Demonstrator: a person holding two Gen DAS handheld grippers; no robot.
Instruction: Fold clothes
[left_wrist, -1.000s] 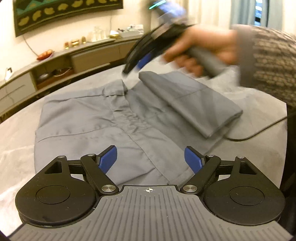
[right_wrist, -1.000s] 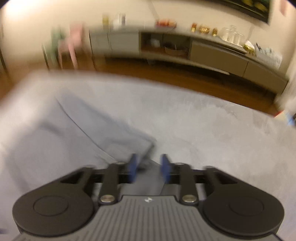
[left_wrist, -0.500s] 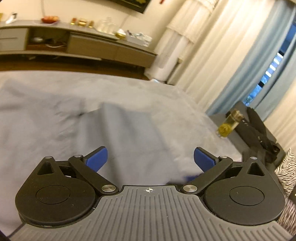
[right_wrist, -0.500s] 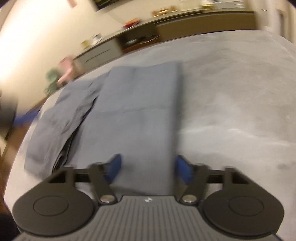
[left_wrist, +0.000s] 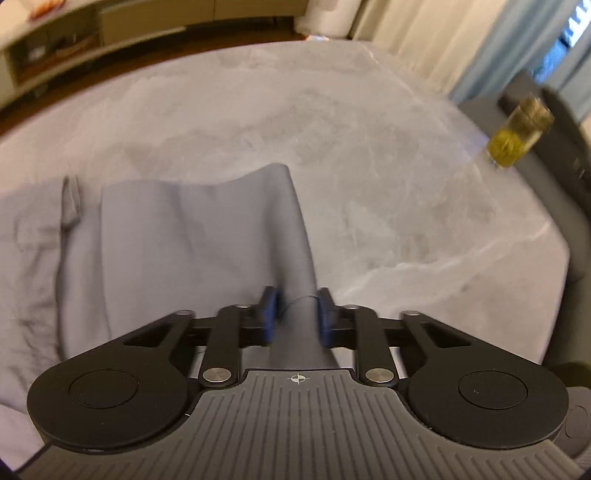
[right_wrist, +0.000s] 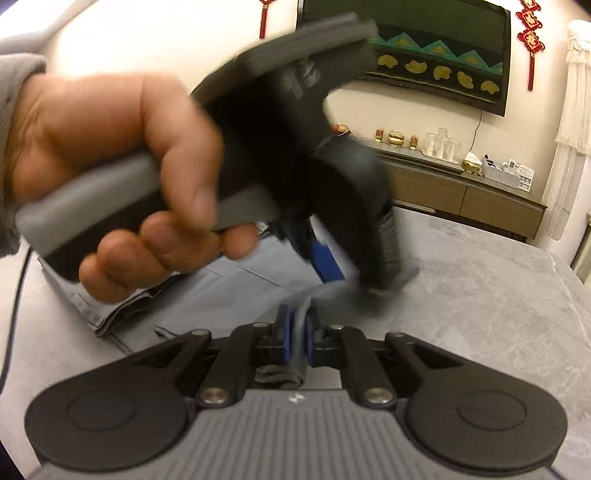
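**Both grippers pinch the grey garment on the bed**

At the far left of the left wrist view, the rumpled part of the grey garment (left_wrist: 33, 266) lies flat on the pale grey bed cover (left_wrist: 406, 192). A smoother fold rises from it toward the left gripper (left_wrist: 295, 314), whose blue-padded fingers (left_wrist: 271, 314) are pressed in on a narrow neck of cloth. Off to the right, a jar of yellow-green liquid (left_wrist: 517, 136) stands beside the bed.

In the right wrist view, a hand (right_wrist: 110, 177) at the left grips the other gripper's handle, held just above the garment's folded layers. Below centre, the right gripper (right_wrist: 298, 339) is closing its jaws — a bunched edge of the garment sits squeezed between the blue pads. A long sideboard (right_wrist: 461, 184) runs along the wall behind.
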